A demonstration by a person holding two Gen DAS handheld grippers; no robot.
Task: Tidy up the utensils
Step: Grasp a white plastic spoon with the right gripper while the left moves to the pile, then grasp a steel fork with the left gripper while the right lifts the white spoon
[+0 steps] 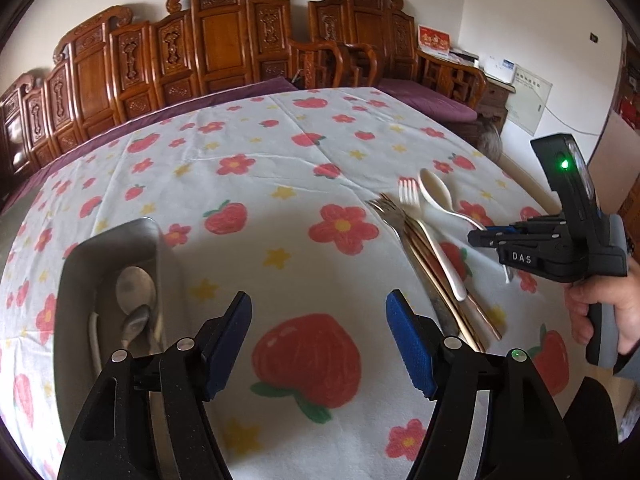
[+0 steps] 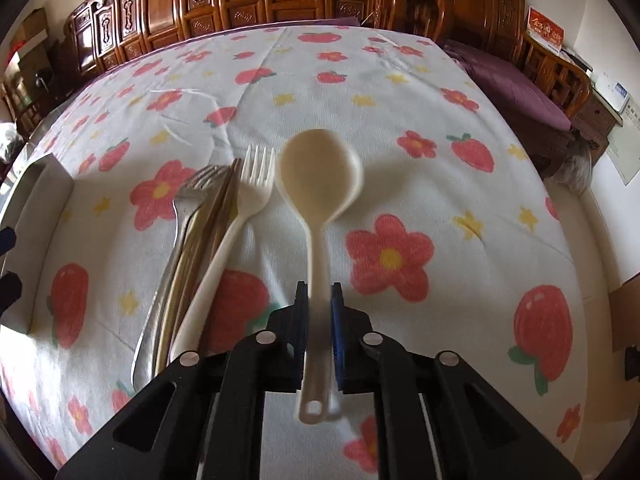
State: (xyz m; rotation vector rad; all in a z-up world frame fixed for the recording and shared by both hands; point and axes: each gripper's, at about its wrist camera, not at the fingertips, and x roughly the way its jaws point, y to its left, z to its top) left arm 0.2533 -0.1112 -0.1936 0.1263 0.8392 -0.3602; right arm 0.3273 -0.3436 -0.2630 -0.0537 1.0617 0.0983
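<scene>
Metal tray (image 1: 108, 248) sits at the left of the desk (image 1: 280, 152) in the left wrist view, holding two metal spoons (image 1: 136, 300) with their bowls toward the far end, one overlapping the other. The left gripper (image 1: 319, 344) hovers beside it with its blue-padded fingers (image 1: 230, 344) spread wide and nothing between them, above a printed strawberry on the flowered cloth. To the right lies a loose bundle of forks (image 1: 390, 212), with a white plastic fork (image 1: 410, 194) alongside, and the right gripper (image 1: 520, 248) reaches in over the handles. Bare cloth stretches from the tray to the far edge.

From the right wrist view, the right gripper (image 2: 319, 320) has its fingers (image 2: 338, 332) closed on the handle of a cream plastic spoon (image 2: 318, 168), bowl pointing away, slightly blurred. The white fork (image 2: 256, 176) and metal forks (image 2: 200, 188) lie just left. The tray's corner (image 2: 40, 176) shows at the left edge; open cloth lies ahead and right.
</scene>
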